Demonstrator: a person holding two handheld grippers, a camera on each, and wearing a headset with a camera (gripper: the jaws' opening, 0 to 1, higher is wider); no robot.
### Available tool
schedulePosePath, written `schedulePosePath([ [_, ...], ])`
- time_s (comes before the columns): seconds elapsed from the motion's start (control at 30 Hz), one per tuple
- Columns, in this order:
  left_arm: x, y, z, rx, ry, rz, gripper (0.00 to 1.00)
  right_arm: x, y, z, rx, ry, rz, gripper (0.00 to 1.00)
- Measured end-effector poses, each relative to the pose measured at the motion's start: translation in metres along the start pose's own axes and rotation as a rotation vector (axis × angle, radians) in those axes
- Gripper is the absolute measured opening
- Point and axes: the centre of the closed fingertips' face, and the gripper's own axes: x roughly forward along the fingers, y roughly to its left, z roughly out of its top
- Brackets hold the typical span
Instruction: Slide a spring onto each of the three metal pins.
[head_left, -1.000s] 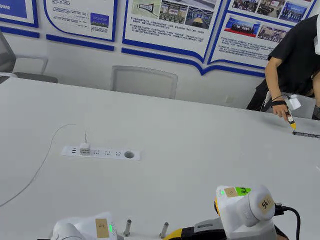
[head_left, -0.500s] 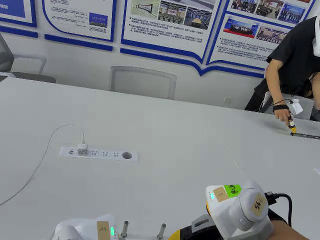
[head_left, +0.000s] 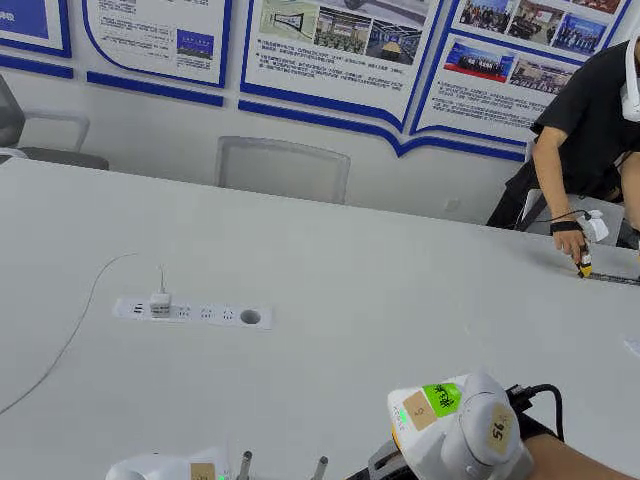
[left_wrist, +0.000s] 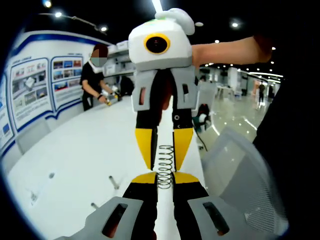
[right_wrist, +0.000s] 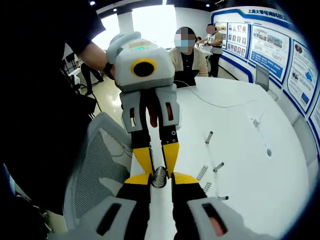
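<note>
While both grippers' jaws pinch the spring (left_wrist: 165, 161), its long axis runs from left gripper (left_wrist: 165, 179) to right gripper (right_wrist: 161, 179).

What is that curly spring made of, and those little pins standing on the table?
The thin coiled spring looks like bare steel wire: grey, slightly shiny, with open coils. The short upright pins look like solid metal too, dull silver-grey with a faint gleam. Which metal they are, the pictures cannot say.

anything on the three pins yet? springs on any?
None. The far pin, middle pin and near pin are bare. Two loose springs lie on the table beside them. The held spring sits between left gripper and right gripper; jaws partly cover it.
</note>
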Motion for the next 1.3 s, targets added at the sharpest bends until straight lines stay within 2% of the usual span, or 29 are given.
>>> schedulePosePath([
  [0.2,-0.003,0.001,-0.001,-0.001,0.001,-0.004,0.10,0.002,0.002,0.002,-0.007,-0.007,0.015,0.13],
  [0.6,-0.004,-0.006,-0.008,0.007,0.009,-0.031,0.10,0.008,0.007,0.001,-0.009,0.020,0.067,0.12],
  [1.0,-0.017,-0.003,-0.022,-0.053,0.013,0.006,0.11,0.024,0.006,0.008,0.002,0.021,0.076,0.12],
  [1.13,-0.023,-0.001,-0.032,-0.070,0.028,0.027,0.13,0.028,0.004,0.008,0.001,0.025,0.077,0.12],
  [1.3,-0.030,0.004,-0.040,-0.098,0.016,0.055,0.15,0.033,-0.007,0.000,0.017,0.052,0.038,0.12],
])
